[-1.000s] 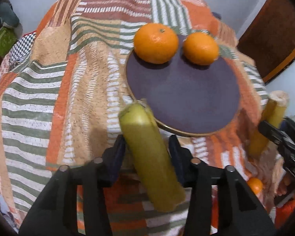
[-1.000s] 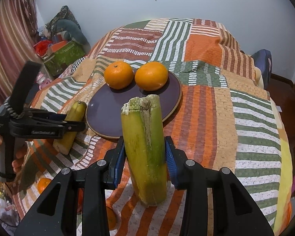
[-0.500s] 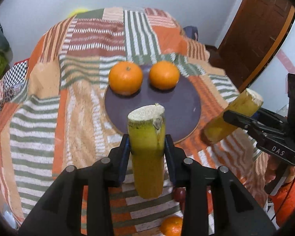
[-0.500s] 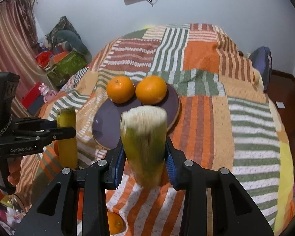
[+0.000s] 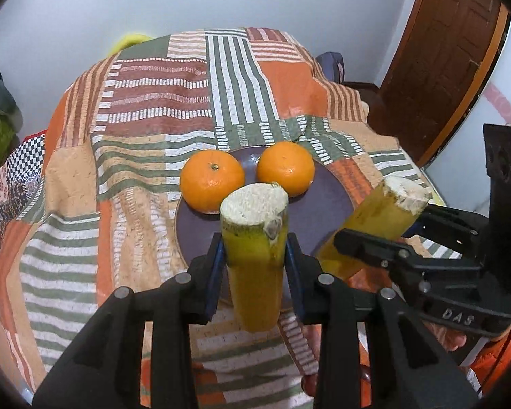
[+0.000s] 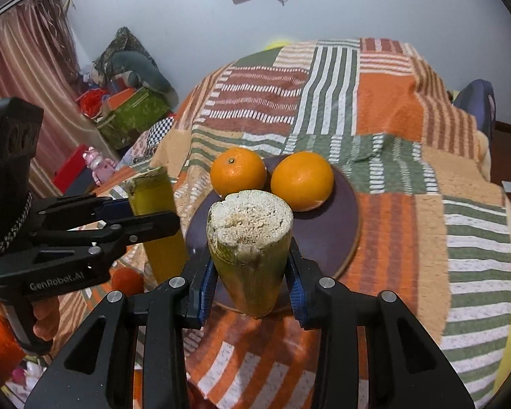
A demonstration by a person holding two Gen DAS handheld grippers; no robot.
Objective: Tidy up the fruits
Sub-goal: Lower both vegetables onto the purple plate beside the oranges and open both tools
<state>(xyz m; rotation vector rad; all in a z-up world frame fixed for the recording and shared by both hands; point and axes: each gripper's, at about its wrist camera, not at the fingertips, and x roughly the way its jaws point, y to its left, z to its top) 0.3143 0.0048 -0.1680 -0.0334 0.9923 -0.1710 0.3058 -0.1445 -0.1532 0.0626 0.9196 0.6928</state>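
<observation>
A dark purple plate [image 5: 327, 211] lies on the striped patchwork cloth, with two oranges [image 5: 212, 180] [image 5: 285, 168] at its far edge. My left gripper [image 5: 254, 272] is shut on a yellow-green sugarcane piece [image 5: 253, 259] held upright above the plate's near edge. My right gripper [image 6: 250, 283] is shut on another sugarcane piece [image 6: 250, 248], also upright over the plate [image 6: 337, 228]. Each gripper shows in the other view: the right one [image 5: 374, 242] beside mine on the right, the left one [image 6: 146, 218] on the left. The oranges [image 6: 237, 170] [image 6: 302, 180] sit beyond.
The patchwork cloth [image 5: 153, 129] covers the whole surface. A small orange [image 6: 127, 279] lies near the cloth's front edge under the left gripper. A wooden door [image 5: 453, 51] stands at the right. Boxes and toys [image 6: 126, 109] crowd the floor at the left.
Both grippers have lifted their sugarcane pieces off the cloth, tipped them upright, and moved closer together over the near side of the plate. The oranges have not moved.
</observation>
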